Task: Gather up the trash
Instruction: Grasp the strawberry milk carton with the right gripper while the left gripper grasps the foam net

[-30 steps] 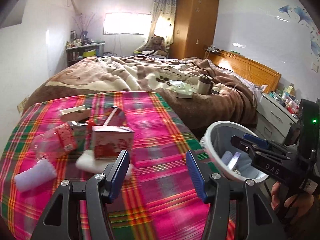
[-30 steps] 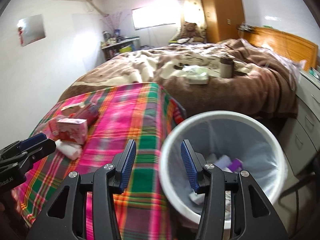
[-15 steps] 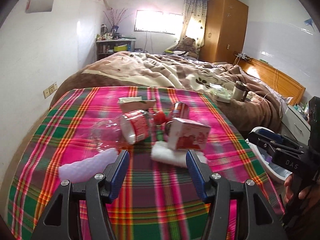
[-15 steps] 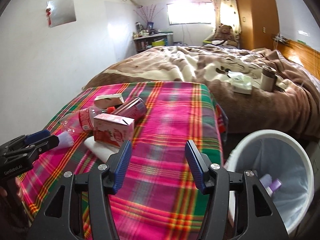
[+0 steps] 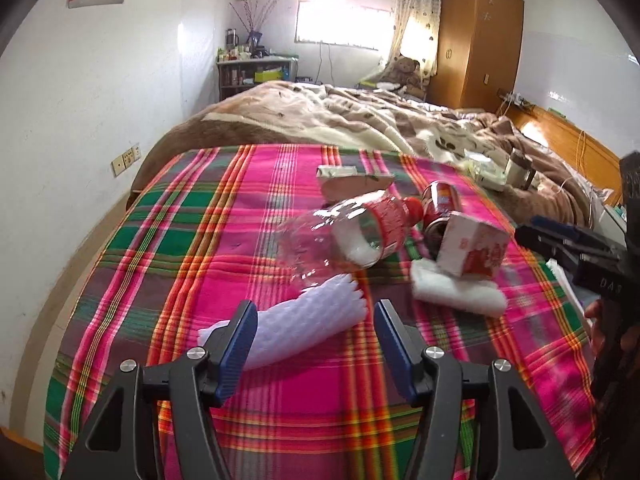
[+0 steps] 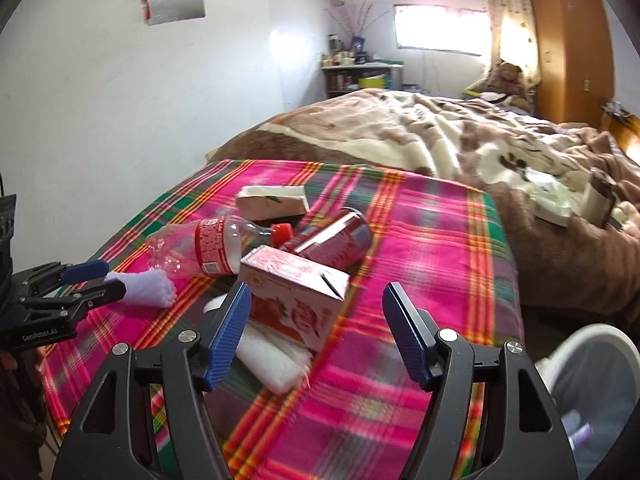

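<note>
Trash lies on the plaid cloth (image 5: 200, 240): a white foam sleeve (image 5: 308, 324), a clear plastic bottle with a red label (image 5: 344, 232), a red can (image 5: 440, 204), a red-and-white carton (image 5: 472, 248) resting on a white foam pad (image 5: 456, 292), and a beige carton (image 5: 352, 180). My left gripper (image 5: 312, 340) is open, its fingers either side of the foam sleeve's near end. My right gripper (image 6: 316, 332) is open just in front of the red-and-white carton (image 6: 296, 292). The white trash bin (image 6: 592, 384) stands at the lower right of the right wrist view.
A bed with a brown blanket (image 5: 360, 120) lies beyond the plaid cloth, with a tissue pack and a metal cup (image 5: 516, 164) on it. A white wall (image 5: 100, 100) runs along the left. A wooden wardrobe (image 5: 476, 36) stands at the back.
Both grippers have swung left, away from the bin and toward the trash on the cloth. The left gripper has come down around the foam sleeve; the right now faces the red-and-white carton.
</note>
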A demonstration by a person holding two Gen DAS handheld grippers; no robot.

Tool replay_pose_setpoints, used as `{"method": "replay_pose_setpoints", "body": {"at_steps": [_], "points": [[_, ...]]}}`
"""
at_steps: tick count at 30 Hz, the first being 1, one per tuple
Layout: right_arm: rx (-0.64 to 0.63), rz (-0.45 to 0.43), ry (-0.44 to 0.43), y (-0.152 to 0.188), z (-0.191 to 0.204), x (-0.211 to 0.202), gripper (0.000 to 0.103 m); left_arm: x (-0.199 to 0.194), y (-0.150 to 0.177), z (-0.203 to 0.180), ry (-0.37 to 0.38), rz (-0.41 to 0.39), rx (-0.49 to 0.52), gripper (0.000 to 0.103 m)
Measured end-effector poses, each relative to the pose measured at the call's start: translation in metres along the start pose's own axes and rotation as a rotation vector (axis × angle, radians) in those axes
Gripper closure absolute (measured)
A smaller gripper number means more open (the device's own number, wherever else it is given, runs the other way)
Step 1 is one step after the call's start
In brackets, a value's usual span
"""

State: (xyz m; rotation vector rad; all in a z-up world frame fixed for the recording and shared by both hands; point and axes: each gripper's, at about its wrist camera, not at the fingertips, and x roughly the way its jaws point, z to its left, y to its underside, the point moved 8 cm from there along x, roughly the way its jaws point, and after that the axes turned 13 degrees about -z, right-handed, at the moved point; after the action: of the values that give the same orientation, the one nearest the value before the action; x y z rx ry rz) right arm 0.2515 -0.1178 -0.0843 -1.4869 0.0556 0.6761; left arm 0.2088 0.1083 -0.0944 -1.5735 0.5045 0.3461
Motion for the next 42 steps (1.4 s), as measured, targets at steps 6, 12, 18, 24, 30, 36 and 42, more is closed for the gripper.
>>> {"method": "replay_pose_setpoints", "body": {"at_steps": [6, 12, 18, 24, 30, 36, 42], "points": [[-0.011, 0.011, -0.085, -0.004, 0.011, 0.018, 0.033, 0.009, 0.003, 0.026, -0.010, 0.012, -0.045, 0.042], [-0.065, 0.041, -0.150, -0.004, 0.023, 0.031, 0.032, 0.020, 0.012, 0.044, -0.004, 0.056, -0.073, 0.042], [-0.136, 0.075, -0.201, 0.002, 0.032, 0.032, 0.032, 0.027, 0.019, 0.047, 0.035, 0.090, -0.109, 0.038], [-0.162, 0.110, -0.208, 0.008, 0.034, 0.020, 0.032, 0.025, 0.024, 0.037, 0.062, 0.105, -0.090, 0.038], [-0.221, 0.151, -0.167, 0.022, 0.035, 0.008, 0.032, 0.020, 0.038, 0.009, 0.136, 0.150, -0.052, 0.038], [-0.227, 0.174, -0.085, 0.035, 0.024, 0.014, 0.032, 0.022, 0.036, -0.010, 0.145, 0.148, -0.001, 0.038], [-0.135, 0.180, -0.056, 0.038, 0.011, 0.016, 0.032, 0.027, 0.028, -0.015, 0.104, 0.136, 0.073, 0.038]]}}
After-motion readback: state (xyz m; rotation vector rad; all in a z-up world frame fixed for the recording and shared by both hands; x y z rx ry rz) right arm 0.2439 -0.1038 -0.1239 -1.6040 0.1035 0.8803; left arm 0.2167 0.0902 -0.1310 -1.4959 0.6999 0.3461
